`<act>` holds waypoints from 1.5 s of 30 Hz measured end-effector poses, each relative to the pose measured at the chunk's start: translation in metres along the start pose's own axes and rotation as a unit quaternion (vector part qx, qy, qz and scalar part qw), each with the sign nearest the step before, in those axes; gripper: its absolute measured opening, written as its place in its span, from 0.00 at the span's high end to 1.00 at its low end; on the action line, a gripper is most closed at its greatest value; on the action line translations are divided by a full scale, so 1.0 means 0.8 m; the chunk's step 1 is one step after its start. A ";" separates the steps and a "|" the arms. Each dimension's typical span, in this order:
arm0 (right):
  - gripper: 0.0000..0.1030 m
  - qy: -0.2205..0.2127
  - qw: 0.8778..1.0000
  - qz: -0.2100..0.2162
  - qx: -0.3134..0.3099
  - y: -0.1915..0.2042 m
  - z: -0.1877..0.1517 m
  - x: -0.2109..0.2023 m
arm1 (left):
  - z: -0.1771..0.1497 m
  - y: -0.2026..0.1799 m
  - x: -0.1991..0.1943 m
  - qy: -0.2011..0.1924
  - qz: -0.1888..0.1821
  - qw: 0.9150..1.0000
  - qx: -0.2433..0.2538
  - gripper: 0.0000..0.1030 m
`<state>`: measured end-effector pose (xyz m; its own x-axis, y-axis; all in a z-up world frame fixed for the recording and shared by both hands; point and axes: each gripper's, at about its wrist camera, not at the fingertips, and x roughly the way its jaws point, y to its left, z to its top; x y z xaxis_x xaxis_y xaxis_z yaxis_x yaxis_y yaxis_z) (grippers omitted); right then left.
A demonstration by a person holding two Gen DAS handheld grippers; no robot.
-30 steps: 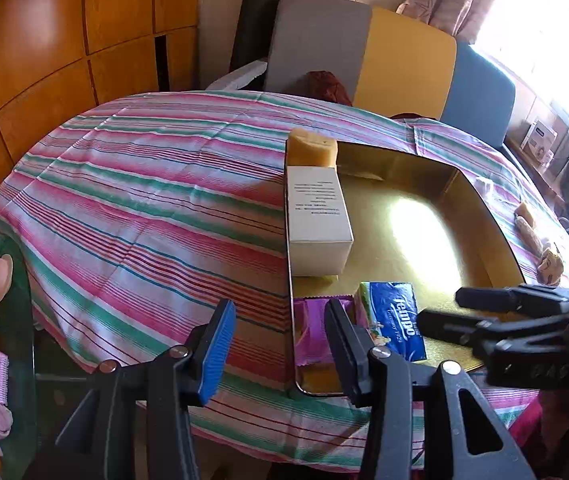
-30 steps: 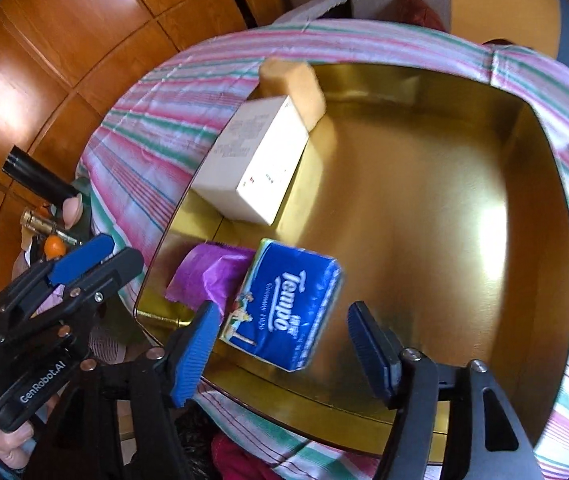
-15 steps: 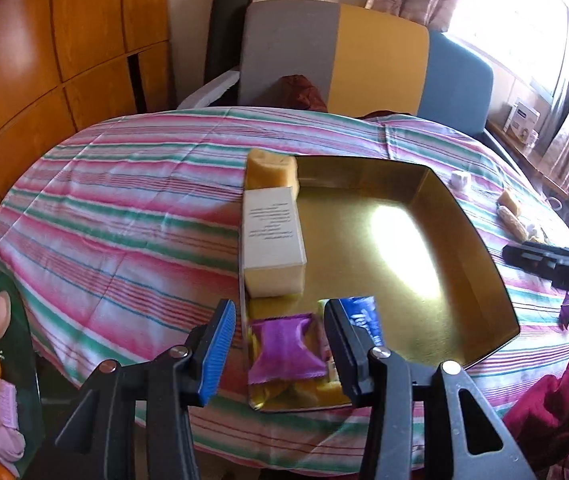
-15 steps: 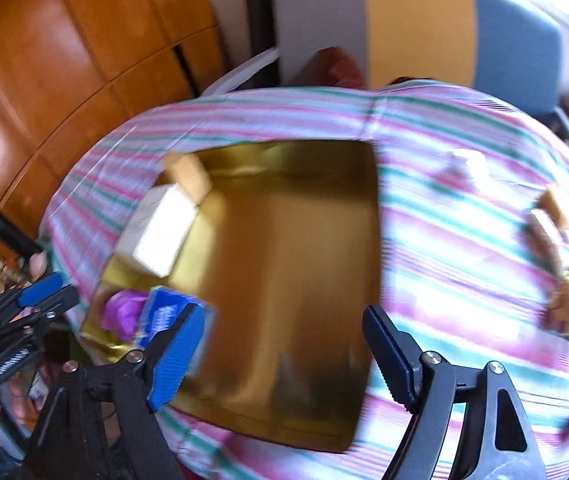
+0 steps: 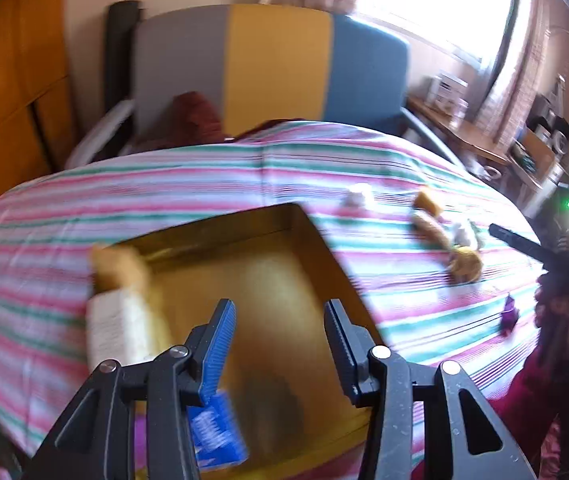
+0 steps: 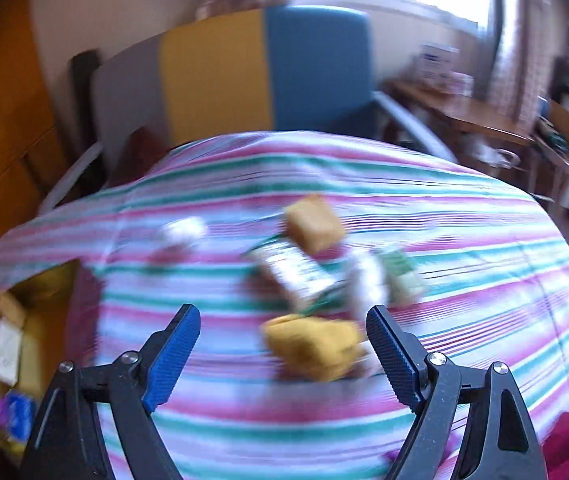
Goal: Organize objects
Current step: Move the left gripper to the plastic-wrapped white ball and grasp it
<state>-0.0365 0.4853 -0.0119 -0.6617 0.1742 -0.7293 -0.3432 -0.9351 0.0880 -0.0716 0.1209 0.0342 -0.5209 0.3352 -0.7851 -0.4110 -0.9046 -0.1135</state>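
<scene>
My left gripper (image 5: 280, 344) hangs open over the gold tray (image 5: 276, 256) with nothing between its fingers. In the tray's left part lie a yellow sponge-like block (image 5: 118, 266), a white box (image 5: 116, 328) and a blue tissue pack (image 5: 216, 428). My right gripper (image 6: 284, 352) is over the striped cloth to the right of the tray (image 6: 40, 292), its jaws opening wide. Below it lies a blurred cluster: a yellow packet (image 6: 312, 344), a brown block (image 6: 312, 228) and a green-white packet (image 6: 296, 276). Nothing is held.
The round table has a striped cloth (image 5: 164, 196). A grey, yellow and blue chair back (image 5: 276, 64) stands behind it. A small purple item (image 5: 509, 316) lies near the right edge. A wooden wall is at the left and a cluttered side table (image 6: 484, 120) at the right.
My right gripper has let go of the blue tissue pack in the tray, swung right to the loose items and opened wider. My left gripper has swung right across the tray.
</scene>
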 end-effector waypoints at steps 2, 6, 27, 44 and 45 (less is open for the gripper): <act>0.17 -0.003 0.999 -0.002 0.045 -0.031 -0.004 0.007 | 0.022 -0.023 0.022 0.014 -0.017 1.000 0.010 0.55; 0.16 -0.012 0.991 0.022 0.133 -0.075 0.001 0.000 | 0.061 -0.062 0.076 0.047 -0.050 0.998 0.017 0.55; 0.10 0.017 0.969 0.101 0.226 -0.111 -0.015 0.013 | 0.180 -0.138 0.322 0.130 -0.022 0.991 0.037 0.29; 0.18 0.034 0.970 0.113 0.213 -0.118 -0.016 0.031 | 0.122 -0.183 0.261 0.115 -0.058 0.987 0.100 0.69; 0.18 0.041 0.972 0.117 0.202 -0.112 -0.016 0.035 | 0.118 -0.184 0.252 0.117 -0.064 0.986 0.098 0.69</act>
<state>-0.0157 0.5703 -0.0489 -0.7036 -0.0699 -0.7072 -0.4334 -0.7464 0.5050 -0.1863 0.3463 -0.0498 -0.2782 0.3524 -0.8936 -0.6101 -0.7833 -0.1190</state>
